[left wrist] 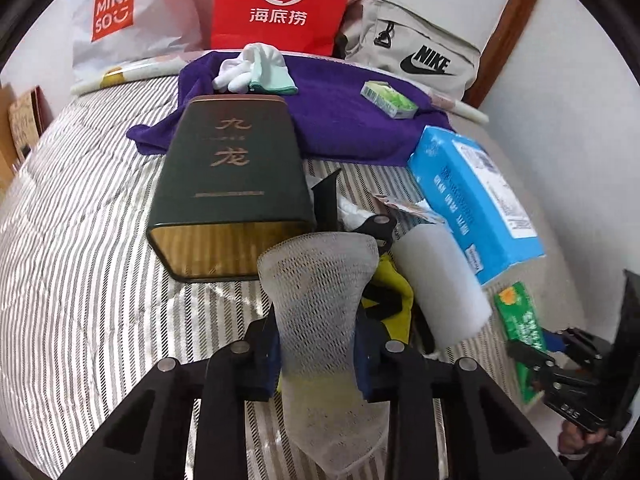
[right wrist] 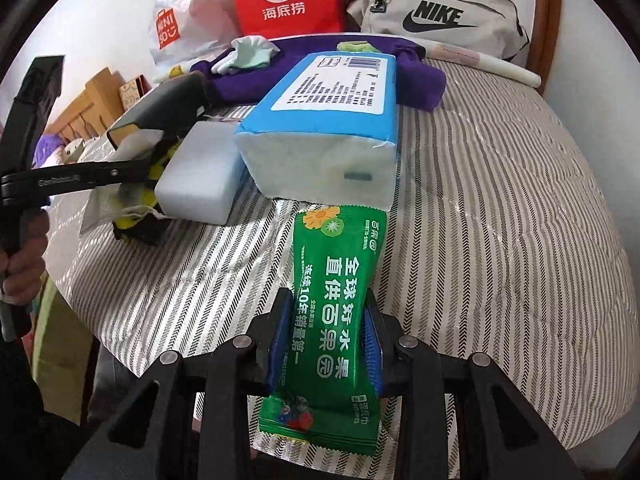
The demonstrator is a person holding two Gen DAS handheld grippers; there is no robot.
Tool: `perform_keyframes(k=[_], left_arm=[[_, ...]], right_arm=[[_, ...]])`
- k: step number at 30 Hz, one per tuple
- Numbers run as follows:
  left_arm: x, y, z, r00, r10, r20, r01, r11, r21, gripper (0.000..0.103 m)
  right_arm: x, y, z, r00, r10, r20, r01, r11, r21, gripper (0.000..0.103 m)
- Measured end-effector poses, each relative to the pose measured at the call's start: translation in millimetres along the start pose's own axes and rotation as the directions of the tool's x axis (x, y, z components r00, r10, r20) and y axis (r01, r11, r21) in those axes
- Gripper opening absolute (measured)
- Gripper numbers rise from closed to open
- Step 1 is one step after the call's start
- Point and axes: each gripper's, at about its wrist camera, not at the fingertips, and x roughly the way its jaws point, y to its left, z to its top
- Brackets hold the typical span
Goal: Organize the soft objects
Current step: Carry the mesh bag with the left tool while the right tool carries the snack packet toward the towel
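The left gripper (left wrist: 318, 344) pinches the white net sleeve (left wrist: 320, 292), just below the green tin's (left wrist: 232, 184) open mouth at frame middle.

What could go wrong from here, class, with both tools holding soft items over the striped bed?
1. The left tool squeezes a white foam net sleeve hard at its waist; it may stay creased or slide out.
2. The right tool pinches the green wet-wipes packet near one end, so the long free end could sag and brush the blue tissue pack.
3. The dark green tin, lying open just ahead of the sleeve, could be knocked.
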Motion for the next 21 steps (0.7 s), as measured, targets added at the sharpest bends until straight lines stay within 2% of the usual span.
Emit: perform_keyframes(k=[3, 8, 12, 14, 16, 17, 18, 20, 21], left_arm=[[-3.8, 6.1, -0.2, 0.998, -0.068, 0.000, 0.068, 0.997, -0.047, 0.027], [-13.5, 9.2, -8.8, 0.995, -0.097, -0.013, 0.096, 0.994, -0.046, 0.027], [-21.5, 16.9, -16.5, 0.998, -0.064, 0.005, 0.064, 0.997, -0.034, 0.027], [-26.5, 24.5, -18.0, 0.998, -0.060, 0.016, 0.060, 0.997, -0.056, 0.027], [-24.4, 27.9, -17.5, 0.997, -0.079, -0.003, 0.079, 0.995, -0.069, 0.027], [-22.8, 28.5, -17.3, 0.998, -0.063, -0.011, 0.062, 0.996, -0.070, 0.027], [-20.8, 28.3, -18.2, 0.999, -0.034, -0.021, 0.033, 0.998, -0.061, 0.031], [-16.4, 28.4, -20.8, 0.999, 0.012, -0.047, -0.014, 0.999, -0.043, 0.049], [-15.2, 29.9, -23.1, 0.998, 0.032, -0.054, -0.035, 0.999, -0.041, 0.061]], right_arm=[[0.6, 0.6, -0.5, 1.000, -0.004, 0.006, 0.004, 1.000, 0.003, 0.034], [1.4, 1.5, -0.7, 1.000, -0.012, 0.004, 0.012, 1.000, 0.008, 0.034], [1.7, 1.7, 0.1, 1.000, -0.019, 0.002, 0.019, 1.000, 0.019, 0.034], [1.5, 1.7, 0.4, 1.000, -0.021, -0.002, 0.021, 1.000, 0.022, 0.034], [1.7, 3.0, 0.6, 1.000, -0.027, -0.004, 0.027, 0.999, 0.017, 0.035], [2.0, 4.7, 0.9, 0.999, -0.036, -0.006, 0.036, 0.999, 0.010, 0.035], [2.2, 5.5, 1.2, 0.999, -0.040, -0.008, 0.040, 0.999, 0.007, 0.035], [2.5, 6.5, 1.3, 0.999, -0.045, -0.009, 0.045, 0.999, 0.004, 0.035], [2.3, 6.5, 0.9, 0.999, -0.043, -0.008, 0.043, 0.999, 0.006, 0.035]])
